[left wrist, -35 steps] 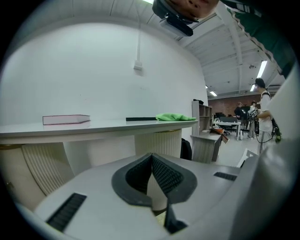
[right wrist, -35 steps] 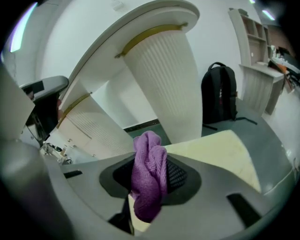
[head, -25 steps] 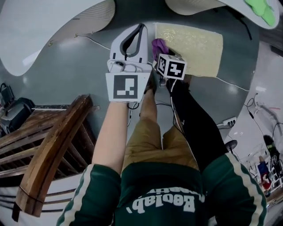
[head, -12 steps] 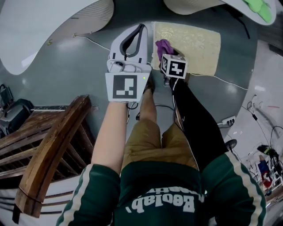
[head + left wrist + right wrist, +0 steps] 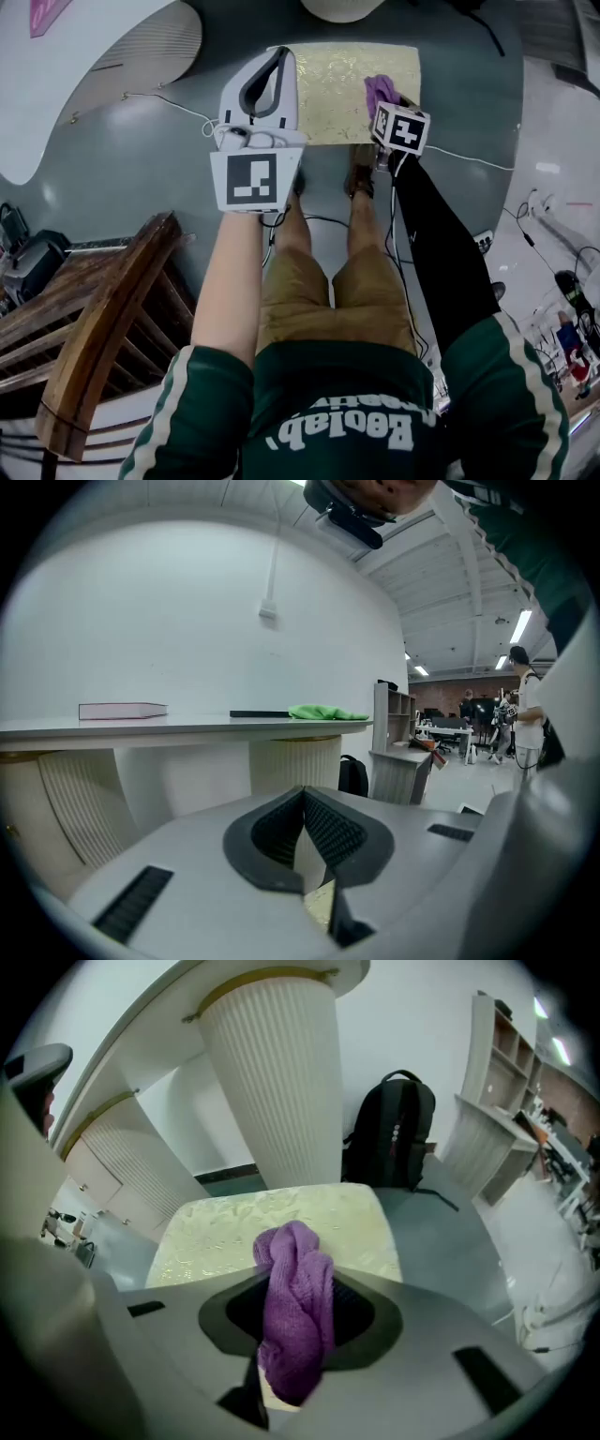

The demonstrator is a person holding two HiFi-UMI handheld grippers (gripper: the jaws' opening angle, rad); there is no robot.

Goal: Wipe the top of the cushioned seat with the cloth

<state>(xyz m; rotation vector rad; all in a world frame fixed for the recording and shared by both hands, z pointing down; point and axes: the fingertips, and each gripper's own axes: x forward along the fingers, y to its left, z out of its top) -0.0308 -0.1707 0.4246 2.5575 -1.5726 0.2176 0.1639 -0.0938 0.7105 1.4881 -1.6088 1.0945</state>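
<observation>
The purple knit cloth (image 5: 293,1302) is being pinched in a twisted bunch by the right gripper (image 5: 295,1340), over the right part of the cushioned seat (image 5: 225,1227), close to the seat's right edge. Whether the fabric is actually being touched can't be told. The left gripper (image 5: 305,841) is being held with its jaws pressed together on nothing, off the seat's left side.

Probably what's being risked here:
- Only a thin stripe is being covered, because the cloth is bunched up.
- The cloth is being tugged loose if it's dragged too hard.
- Hard jaw tips are being scraped across the seat if it's pushed too low.
</observation>
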